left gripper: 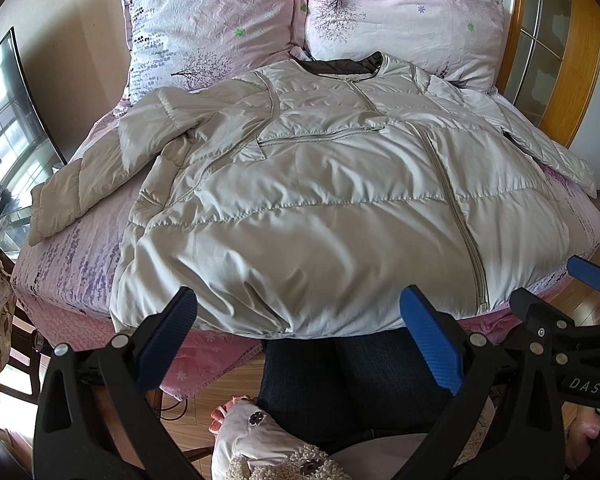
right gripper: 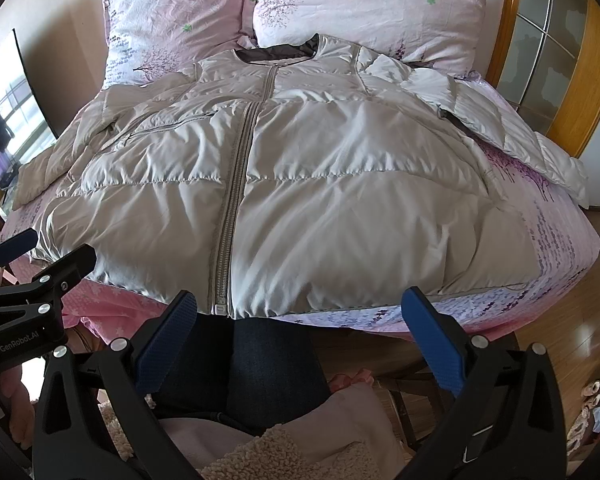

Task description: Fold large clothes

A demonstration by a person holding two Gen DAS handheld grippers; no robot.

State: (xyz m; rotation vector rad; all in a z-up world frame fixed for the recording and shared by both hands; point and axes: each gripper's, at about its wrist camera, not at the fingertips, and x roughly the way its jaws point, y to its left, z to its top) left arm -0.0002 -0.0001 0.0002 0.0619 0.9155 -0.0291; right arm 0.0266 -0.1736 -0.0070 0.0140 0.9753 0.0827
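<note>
A bedroom fills both views, with a bed [left gripper: 80, 248] under a pink flowered sheet, two matching pillows [right gripper: 372, 12] at its head and a wooden headboard behind them. The landmark is the pale grey puffer jacket [left gripper: 320, 184]. It lies front up and zipped along the bed, collar touching the pillows and hem hanging just over the near edge — right in front of the person's dark trousers [right gripper: 260, 360].

Left of the jacket's body, its left-side sleeve [left gripper: 100, 168] lies bent outward across the sheet. The zip [right gripper: 236, 184] runs down the middle. To the right, the other sleeve [right gripper: 512, 132] trails off toward the bed's far corner.

Nothing appears folded yet, so the task looks to be at its start. The likely first step is bringing a sleeve in over the chest, which calls for one gripper to reach well past the hem and pinch the slippery padded cloth firmly.

The left gripper [left gripper: 300, 332] hovers just short of the hem, its blue pads spread wide, touching and holding nothing. The right gripper [right gripper: 300, 332] hangs beside it in the same way — jaws wide apart and empty, near the zip's lower end but clear of the fabric.
</note>
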